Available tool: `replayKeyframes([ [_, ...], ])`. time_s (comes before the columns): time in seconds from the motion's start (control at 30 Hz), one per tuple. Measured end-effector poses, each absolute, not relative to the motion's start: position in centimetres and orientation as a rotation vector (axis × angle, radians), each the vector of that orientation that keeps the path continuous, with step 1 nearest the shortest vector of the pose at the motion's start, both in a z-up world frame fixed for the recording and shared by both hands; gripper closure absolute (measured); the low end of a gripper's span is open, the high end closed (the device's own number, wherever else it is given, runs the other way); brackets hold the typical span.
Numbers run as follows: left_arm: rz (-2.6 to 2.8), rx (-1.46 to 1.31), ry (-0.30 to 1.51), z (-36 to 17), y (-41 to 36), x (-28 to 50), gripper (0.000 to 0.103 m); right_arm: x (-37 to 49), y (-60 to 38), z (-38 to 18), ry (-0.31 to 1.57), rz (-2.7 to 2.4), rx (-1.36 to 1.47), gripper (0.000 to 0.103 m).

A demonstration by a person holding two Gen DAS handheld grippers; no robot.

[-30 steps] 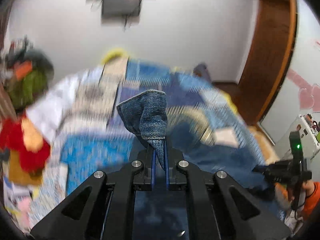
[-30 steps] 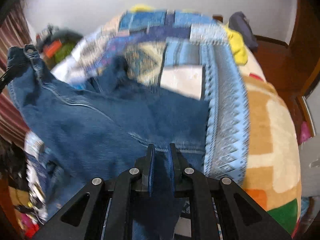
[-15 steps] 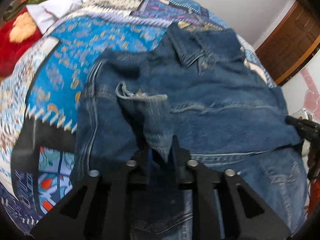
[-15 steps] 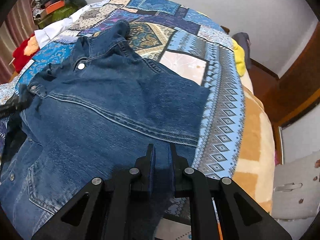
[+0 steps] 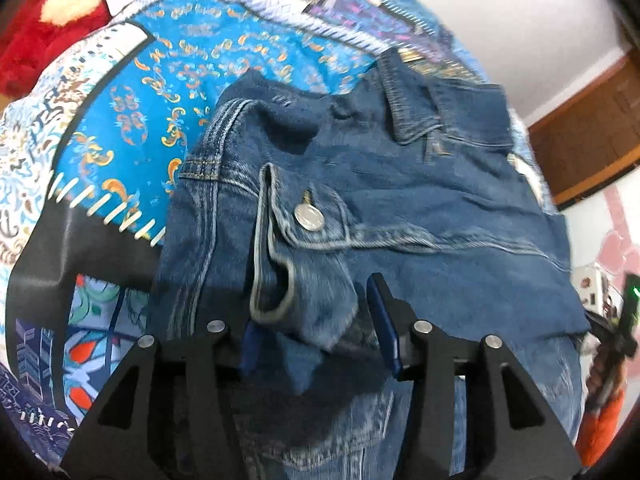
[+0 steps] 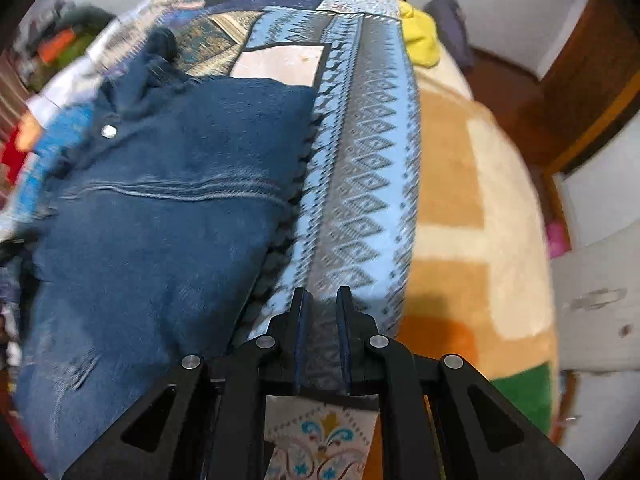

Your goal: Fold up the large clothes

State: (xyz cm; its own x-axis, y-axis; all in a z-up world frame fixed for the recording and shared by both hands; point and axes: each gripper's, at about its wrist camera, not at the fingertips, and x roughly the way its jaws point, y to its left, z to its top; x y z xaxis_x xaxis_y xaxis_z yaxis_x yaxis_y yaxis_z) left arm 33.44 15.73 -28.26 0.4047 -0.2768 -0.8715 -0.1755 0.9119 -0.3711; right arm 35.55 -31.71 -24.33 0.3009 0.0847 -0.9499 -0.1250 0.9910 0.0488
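The left gripper [image 5: 316, 336] has just been opening its blue fingers [image 5: 384, 320]; a denim cuff [image 5: 308, 304] lies loose between them, unpinched, apparently let go so the sleeve rests folded across the jacket. The right gripper [image 6: 322, 336] shows its fingers nearly together, holding nothing, over the patterned bedspread [image 6: 360, 184] just beside the cloth's edge. The denim jacket [image 5: 400, 208] lies spread on the bed, collar away, partway through folding. A red plush toy [image 5: 48, 16] sits beyond.
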Motion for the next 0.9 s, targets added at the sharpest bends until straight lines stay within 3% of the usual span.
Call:
replayKeyframes([
  [0.03, -0.042, -0.414, 1.182, -28.6, 15.5, 34.2, 0.067, 35.3, -32.1, -24.1, 1.252, 0.156, -0.006, 0.094],
  [0.13, -0.013, -0.351, 1.183, -28.3, 14.8, 35.1, 0.076, 34.6, -32.8, -22.8, 1.227, 0.185, 0.055, 0.094],
  [0.5, 0.065, -0.085, 0.875, -17.9, 13.9, 33.8, 0.079, 37.3, -29.8, -18.3, 1.105, 0.217, 0.033, 0.094],
  [0.8, 0.081, -0.067, 1.071, -26.2, 15.3, 33.8, 0.075, 39.6, -25.1, -22.9, 1.122, 0.193, -0.184, 0.094],
  [0.9, 0.086, -0.035, 1.091, -28.1, 14.9, 33.4, 0.069, 38.9, -25.5, -23.2, 1.098, 0.204, -0.226, 0.088],
])
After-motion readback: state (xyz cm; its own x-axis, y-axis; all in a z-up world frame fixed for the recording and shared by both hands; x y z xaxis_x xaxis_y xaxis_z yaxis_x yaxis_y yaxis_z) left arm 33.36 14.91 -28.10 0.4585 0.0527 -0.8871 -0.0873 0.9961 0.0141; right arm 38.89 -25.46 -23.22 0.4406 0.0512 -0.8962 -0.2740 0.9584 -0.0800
